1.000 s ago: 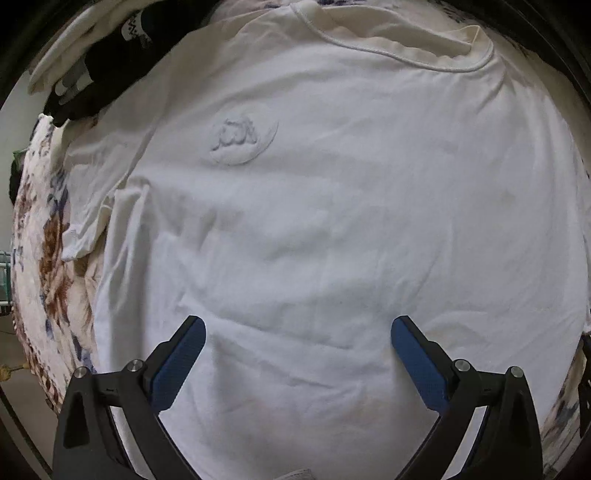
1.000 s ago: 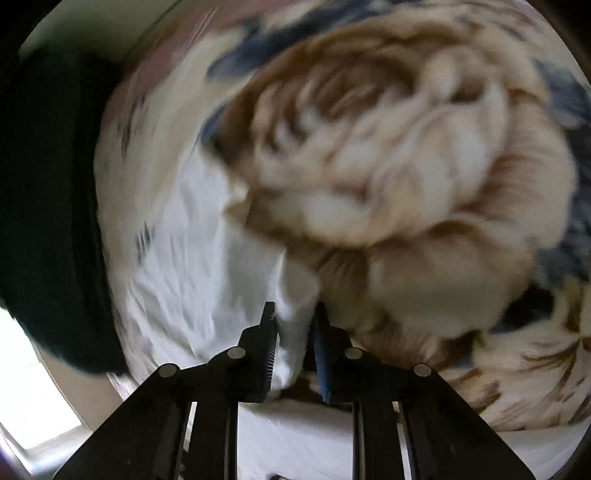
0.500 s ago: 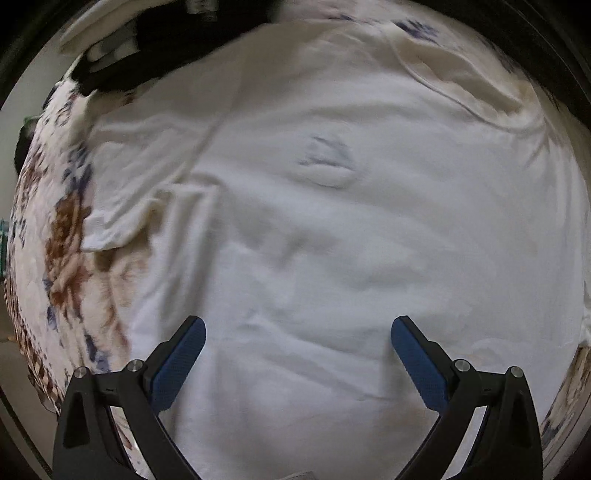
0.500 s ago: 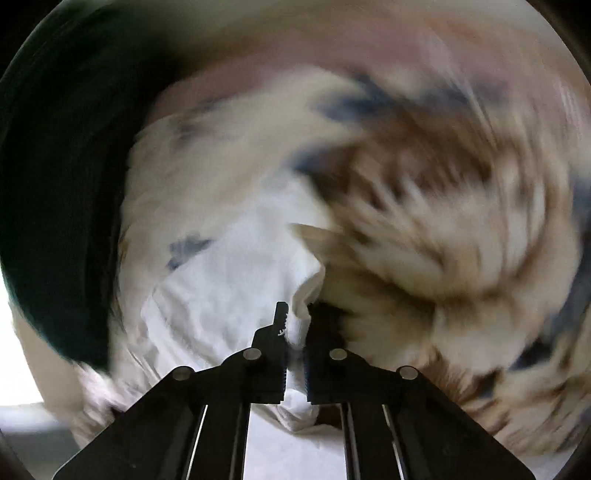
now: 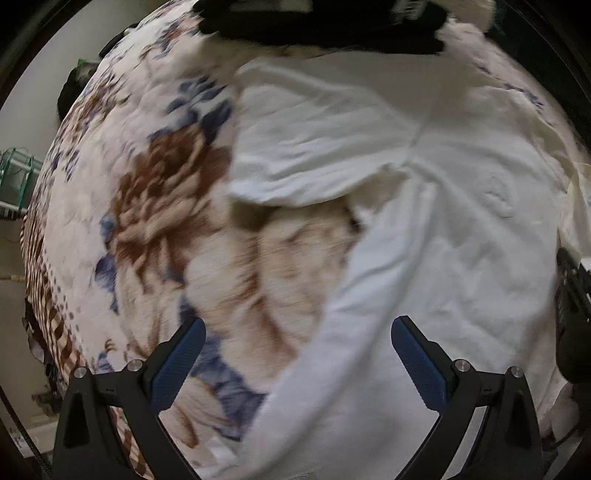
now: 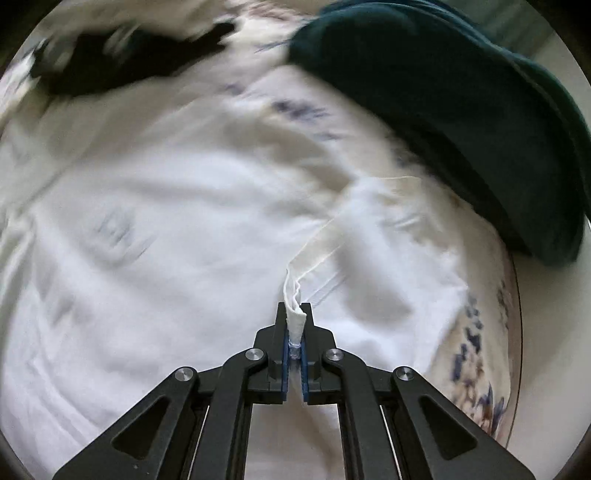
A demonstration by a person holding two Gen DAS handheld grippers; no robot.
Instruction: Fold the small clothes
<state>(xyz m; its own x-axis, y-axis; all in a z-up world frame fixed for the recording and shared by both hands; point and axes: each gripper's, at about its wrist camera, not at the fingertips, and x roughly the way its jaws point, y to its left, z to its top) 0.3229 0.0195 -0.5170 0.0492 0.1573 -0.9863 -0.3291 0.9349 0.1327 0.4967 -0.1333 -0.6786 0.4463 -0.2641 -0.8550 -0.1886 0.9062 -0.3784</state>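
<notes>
Since a second ago the left view has swung off the middle of the white T-shirt [image 5: 443,229] toward its left sleeve [image 5: 306,147], so much more of the flowered blanket [image 5: 147,206] shows; the right view has turned from blanket to shirt, with the pinch unchanged.

By my reading the fold is barely begun. The shirt lies mostly spread on the blanket, its left sleeve still flat and outstretched, and only the right side looks lifted. The sleeves, the side folds and the final fold up the length all seem left to do.

The right gripper [image 6: 294,332] is pressed together on a small bunch of the shirt's edge [image 6: 295,314], a hem strip trailing away from it. The left gripper [image 5: 295,354] hangs with its blue pads [image 5: 415,354] spread wide, holding nothing, over the shirt's left edge where it meets the blanket.

Only the left view shows the free sleeve and a black garment [image 5: 325,22] at the blanket's far edge. Only the right view shows the pinch itself and a dark green garment [image 6: 461,110] at the far right edge, touching or overlapping the shirt; blur hides which.
</notes>
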